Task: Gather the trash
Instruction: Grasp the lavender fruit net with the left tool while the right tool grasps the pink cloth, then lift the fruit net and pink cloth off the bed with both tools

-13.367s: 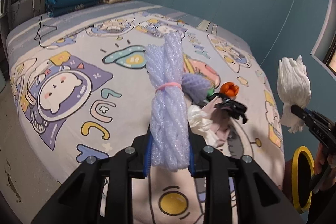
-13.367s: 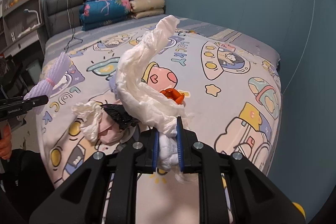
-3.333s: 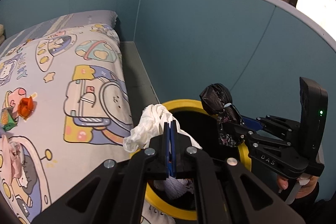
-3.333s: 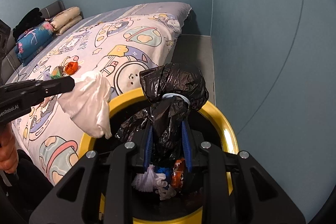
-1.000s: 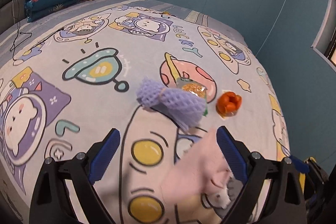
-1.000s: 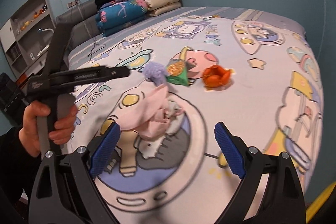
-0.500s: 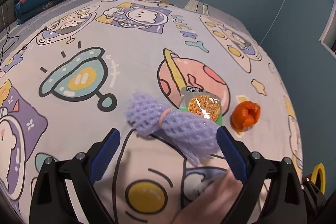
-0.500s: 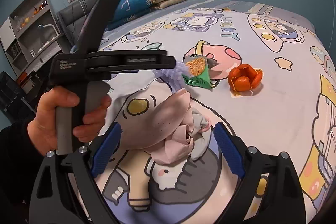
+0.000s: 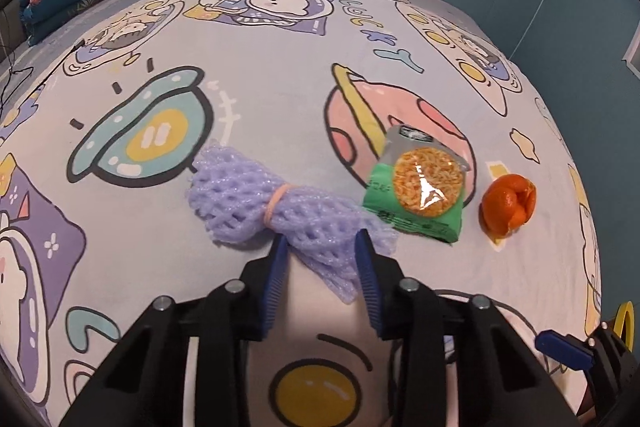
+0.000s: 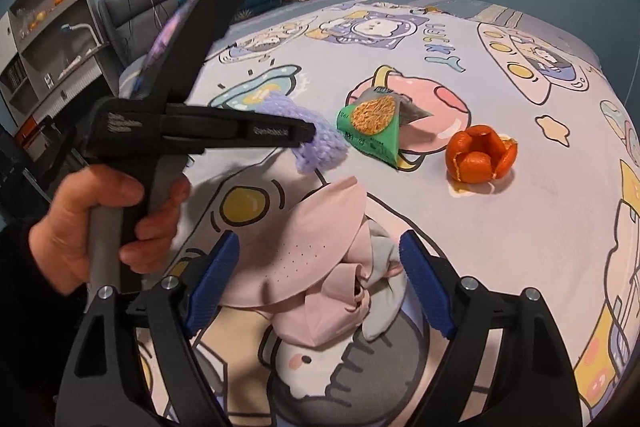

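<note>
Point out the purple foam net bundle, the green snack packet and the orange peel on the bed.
Purple foam net bundle (image 9: pixel 240 193): left wrist view, mesh left of its band.
Green snack packet (image 9: pixel 426 183): left wrist view, round clear window.
Orange peel (image 10: pixel 478 153): right wrist view, middle of the curled skin.

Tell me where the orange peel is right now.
The orange peel lies on the bedsheet toward the right of both wrist views, just right of the green snack packet, apart from it.
</note>
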Action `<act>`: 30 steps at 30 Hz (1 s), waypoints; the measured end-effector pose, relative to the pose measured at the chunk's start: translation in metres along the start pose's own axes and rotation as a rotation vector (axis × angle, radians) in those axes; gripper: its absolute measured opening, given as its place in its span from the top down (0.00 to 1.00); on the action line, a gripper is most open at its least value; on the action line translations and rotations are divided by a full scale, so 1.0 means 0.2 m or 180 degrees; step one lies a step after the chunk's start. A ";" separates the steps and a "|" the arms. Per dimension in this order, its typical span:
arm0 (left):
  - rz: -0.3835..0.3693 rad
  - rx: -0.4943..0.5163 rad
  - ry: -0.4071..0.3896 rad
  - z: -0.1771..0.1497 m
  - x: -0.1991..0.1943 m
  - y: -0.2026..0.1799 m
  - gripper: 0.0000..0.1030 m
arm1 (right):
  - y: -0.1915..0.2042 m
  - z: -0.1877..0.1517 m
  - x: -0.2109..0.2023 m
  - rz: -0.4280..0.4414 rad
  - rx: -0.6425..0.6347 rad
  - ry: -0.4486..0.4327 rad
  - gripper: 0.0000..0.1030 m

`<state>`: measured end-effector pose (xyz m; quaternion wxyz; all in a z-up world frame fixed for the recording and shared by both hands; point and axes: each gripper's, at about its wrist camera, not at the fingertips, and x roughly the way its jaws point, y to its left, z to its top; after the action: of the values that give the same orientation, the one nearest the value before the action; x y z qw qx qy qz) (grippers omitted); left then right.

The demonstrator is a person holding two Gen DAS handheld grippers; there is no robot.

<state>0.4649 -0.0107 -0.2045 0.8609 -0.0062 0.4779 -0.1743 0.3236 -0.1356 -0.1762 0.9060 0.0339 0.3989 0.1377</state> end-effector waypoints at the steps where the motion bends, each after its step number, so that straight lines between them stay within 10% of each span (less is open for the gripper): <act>1: 0.0006 -0.0024 0.0011 0.00 0.00 0.02 0.72 | 0.01 0.00 0.02 -0.0012 -0.0015 0.0020 0.27; 6: 0.0065 -0.0120 0.0009 -0.01 -0.03 0.11 0.76 | 0.06 0.02 0.11 -0.0166 -0.0243 0.0126 0.36; 16: 0.0238 -0.0299 0.0028 -0.06 -0.10 0.26 0.88 | 0.11 0.00 0.18 -0.0608 -0.0613 0.0280 0.89; 30: 0.0177 -0.0523 -0.0188 -0.18 -0.38 0.34 0.90 | -0.10 0.03 -0.27 -0.0224 0.0032 0.0021 0.92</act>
<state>0.4192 0.0824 -0.1736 0.8757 -0.0686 0.4651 -0.1103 0.2976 -0.1689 -0.1373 0.9087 0.0240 0.4035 0.1038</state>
